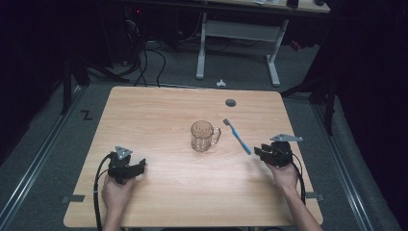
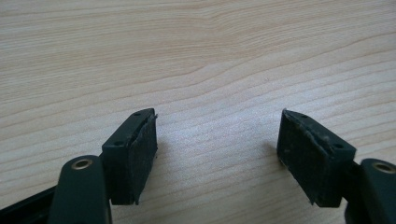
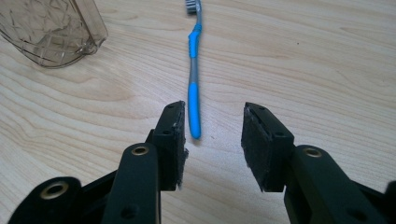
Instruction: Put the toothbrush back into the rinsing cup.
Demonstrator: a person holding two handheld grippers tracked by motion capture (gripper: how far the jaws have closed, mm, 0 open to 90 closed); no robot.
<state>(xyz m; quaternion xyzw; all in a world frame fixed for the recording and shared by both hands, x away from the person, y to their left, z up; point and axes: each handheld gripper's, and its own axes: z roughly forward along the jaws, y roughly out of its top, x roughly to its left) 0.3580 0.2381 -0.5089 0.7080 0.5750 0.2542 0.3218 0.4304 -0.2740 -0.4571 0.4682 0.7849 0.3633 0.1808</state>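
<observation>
Right gripper (image 3: 212, 147) is closest to the cam, fingers open w/ nothing between them. Just past the tips lies the toothbrush (image 3: 193, 88), flat on the bench (image 3: 327, 56), blue end near, bristles far. A clear mug (image 3: 51, 30) stands beside it, not touching. Toothbrush looks light, thin, stiff, prob a bit slippery on the hard plastic. Best spot to hold, I think: the fat blue handle part near the end, squeezed across its sides. Left gripper (image 2: 217, 149) rests on the bench too, fingers wide open, empty.
</observation>
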